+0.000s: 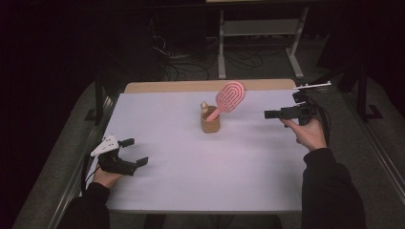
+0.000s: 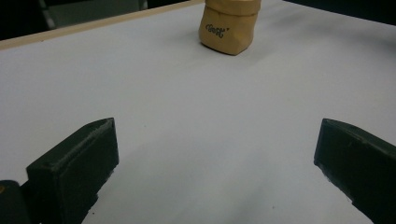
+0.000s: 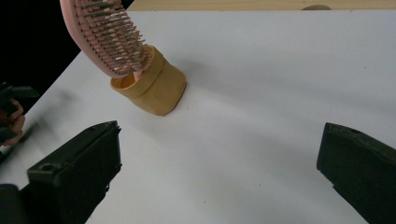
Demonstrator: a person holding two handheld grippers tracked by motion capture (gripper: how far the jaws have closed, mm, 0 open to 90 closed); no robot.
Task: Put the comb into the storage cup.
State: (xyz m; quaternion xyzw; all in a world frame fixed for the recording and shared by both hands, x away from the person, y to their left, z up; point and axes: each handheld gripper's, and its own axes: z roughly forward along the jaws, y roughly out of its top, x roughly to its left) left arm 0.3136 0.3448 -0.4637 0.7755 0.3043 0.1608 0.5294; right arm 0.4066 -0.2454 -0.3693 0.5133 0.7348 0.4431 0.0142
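Observation:
A tan, bag-like holder [image 1: 210,123] stands near the middle of the white table [image 1: 191,181]. A pink hairbrush [image 1: 230,97] sticks out of it and leans right, bristle head up. A small pale knob [image 1: 204,106] also pokes from the holder. My left gripper [image 1: 136,151] rests at the near left, open and empty, and points toward the holder [image 2: 229,29] far ahead. My right gripper [image 1: 273,113] hovers to the right of the brush, open and empty. Its view has the holder [image 3: 152,86] and the brush's bristles [image 3: 107,37] ahead on the left.
A wooden strip [image 1: 210,86] runs along the table's far edge. A metal stand [image 1: 258,28] and floor cables [image 1: 191,62] lie beyond it. A thin white bar [image 1: 313,86] sits at the far right corner. The other hand [image 3: 11,119] shows at the left edge.

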